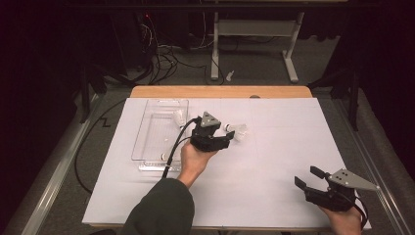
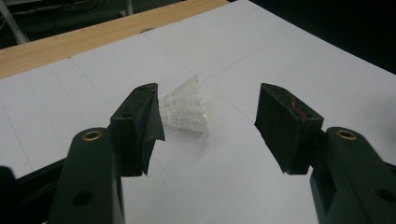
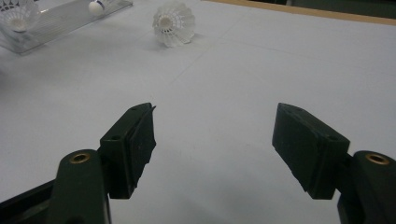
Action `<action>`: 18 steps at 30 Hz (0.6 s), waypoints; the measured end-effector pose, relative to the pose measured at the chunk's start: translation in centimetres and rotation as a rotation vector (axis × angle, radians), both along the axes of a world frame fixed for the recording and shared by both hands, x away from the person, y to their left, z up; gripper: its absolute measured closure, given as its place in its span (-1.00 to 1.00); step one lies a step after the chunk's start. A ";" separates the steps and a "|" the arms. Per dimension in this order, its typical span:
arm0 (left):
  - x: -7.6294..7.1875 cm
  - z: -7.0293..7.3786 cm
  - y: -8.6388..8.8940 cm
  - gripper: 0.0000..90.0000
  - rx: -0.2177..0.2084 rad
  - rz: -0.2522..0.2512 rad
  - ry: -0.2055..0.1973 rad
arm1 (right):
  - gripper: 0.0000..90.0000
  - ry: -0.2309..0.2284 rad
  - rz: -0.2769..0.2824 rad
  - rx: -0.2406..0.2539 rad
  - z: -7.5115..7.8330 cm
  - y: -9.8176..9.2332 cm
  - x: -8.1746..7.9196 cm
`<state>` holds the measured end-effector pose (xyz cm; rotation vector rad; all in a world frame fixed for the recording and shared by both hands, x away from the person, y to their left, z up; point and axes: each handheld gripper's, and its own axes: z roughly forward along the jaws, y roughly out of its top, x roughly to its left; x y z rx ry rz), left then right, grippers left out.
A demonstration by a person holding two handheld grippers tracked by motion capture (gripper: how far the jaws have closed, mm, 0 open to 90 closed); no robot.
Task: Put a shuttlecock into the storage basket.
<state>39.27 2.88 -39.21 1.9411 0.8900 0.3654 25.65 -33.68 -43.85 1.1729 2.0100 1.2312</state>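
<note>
Clear plastic tray [image 1: 147,128] sits just left of the left gripper [image 1: 228,138] in the high view, w/ a shuttlecock [image 1: 179,117] at its far right corner and a small white ball [image 1: 163,156] near its front edge. Left gripper, held in the person's left hand [image 1: 194,159], is near the table's [image 1: 274,161] middle, jaws spread wide, nothing clamped. Its thing, a white shuttlecock [image 2: 184,108], lies on the white sheet just beyond the jaw tips; in the left gripper view it's right by the left-side pad [image 2: 148,122], partly hidden behind it, can't tell if touching, and well clear of the other pad. In the high view it's just right of the claw tips.

Further right, at the table's near right corner, the right gripper [image 1: 307,178] in the right hand [image 1: 345,219], well apart from the loose shuttlecock. Jaws also wide, released, bare sheet between them. From its own view that shuttlecock [image 3: 173,22] lies far ahead, a bit left of the claw, cork end facing the cam; tray beyond at far left.
</note>
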 end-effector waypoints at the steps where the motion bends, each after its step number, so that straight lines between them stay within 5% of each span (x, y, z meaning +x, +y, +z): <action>1: 0.1 0.0 -0.1 -0.10 0.001 0.000 0.001 | -0.33 0.000 0.000 0.000 0.0 0.0 0.0; 18: 1.6 -0.1 -1.2 -0.08 0.016 0.011 0.044 | -0.33 -0.001 0.002 0.000 0.0 0.0 0.0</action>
